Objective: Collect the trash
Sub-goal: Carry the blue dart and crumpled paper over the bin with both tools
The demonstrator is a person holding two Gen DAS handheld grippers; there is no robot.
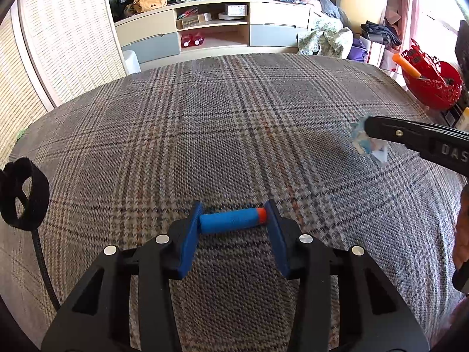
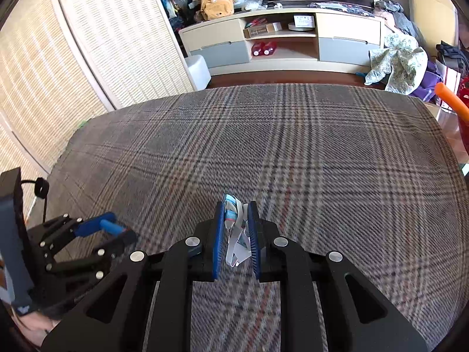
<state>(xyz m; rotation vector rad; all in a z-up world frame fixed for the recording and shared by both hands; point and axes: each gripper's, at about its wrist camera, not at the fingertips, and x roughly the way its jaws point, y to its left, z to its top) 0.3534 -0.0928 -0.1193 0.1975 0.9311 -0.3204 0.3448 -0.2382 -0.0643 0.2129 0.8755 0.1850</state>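
Observation:
My left gripper (image 1: 234, 220) is shut on a blue foam dart (image 1: 231, 220) with an orange tip, held crosswise between its blue pads just above the plaid cloth. It also shows in the right wrist view (image 2: 112, 227) at the far left. My right gripper (image 2: 236, 214) is shut on a crumpled white and blue wrapper (image 2: 234, 228), lifted over the cloth. In the left wrist view the right gripper (image 1: 369, 130) comes in from the right with the wrapper (image 1: 368, 146) in its tips.
The plaid cloth (image 1: 219, 123) covers the whole surface. A red basket (image 1: 431, 82) with an orange stick (image 1: 406, 64) stands past the right edge. A woven screen (image 1: 67, 35) stands at left. A TV cabinet (image 1: 214, 29) is beyond the far edge.

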